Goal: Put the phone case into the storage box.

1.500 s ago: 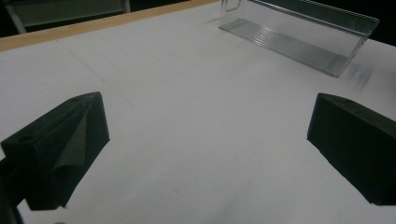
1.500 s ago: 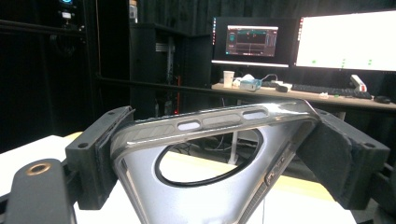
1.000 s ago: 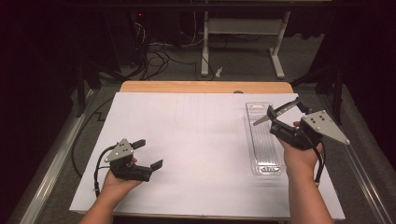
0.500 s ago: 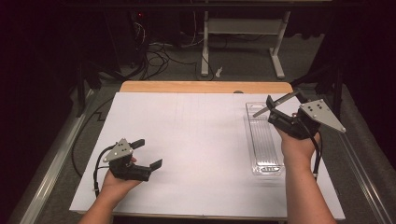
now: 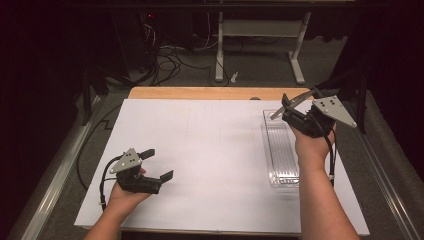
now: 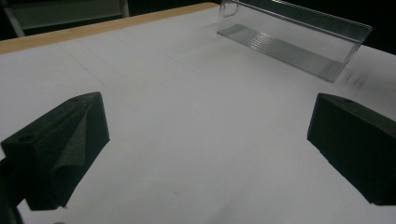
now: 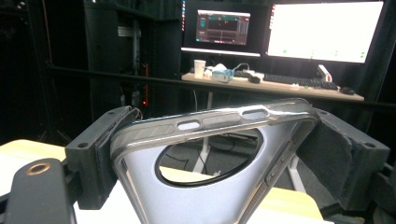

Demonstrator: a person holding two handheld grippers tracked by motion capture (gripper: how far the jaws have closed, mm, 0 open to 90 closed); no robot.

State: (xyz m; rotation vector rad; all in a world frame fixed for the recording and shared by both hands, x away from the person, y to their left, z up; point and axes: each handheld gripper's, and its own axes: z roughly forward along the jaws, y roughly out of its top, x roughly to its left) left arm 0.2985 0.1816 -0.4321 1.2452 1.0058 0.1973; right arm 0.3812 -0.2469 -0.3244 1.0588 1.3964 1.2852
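Clear plastic phone case (image 7: 205, 154), light, thin and probably slippery and a bit flexible, is best held by its two long edges, as the right gripper (image 5: 296, 111) clamps it now, above the far end of the tray (image 5: 283, 172). At 8 o'clock from it, well apart, the left gripper (image 5: 156, 165) rests with jaws apart, holding nothing.

A sheet (image 5: 210, 165) covers most of the desk (image 5: 200, 93), whose bare far edge lies behind it. The tray (image 5: 281, 150) sits lengthwise on the right part of the sheet. The right gripper (image 5: 292, 111) is above the tray's far end, its jaws clamped on a phone case (image 7: 210, 158) lifted clear of the desk. The left gripper (image 5: 152, 165) rests on the sheet's near left part, well apart from the tray, jaws spread towards the right. Beyond the desk, cables (image 5: 170, 60) lie on the floor left of a table stand (image 5: 260, 40).
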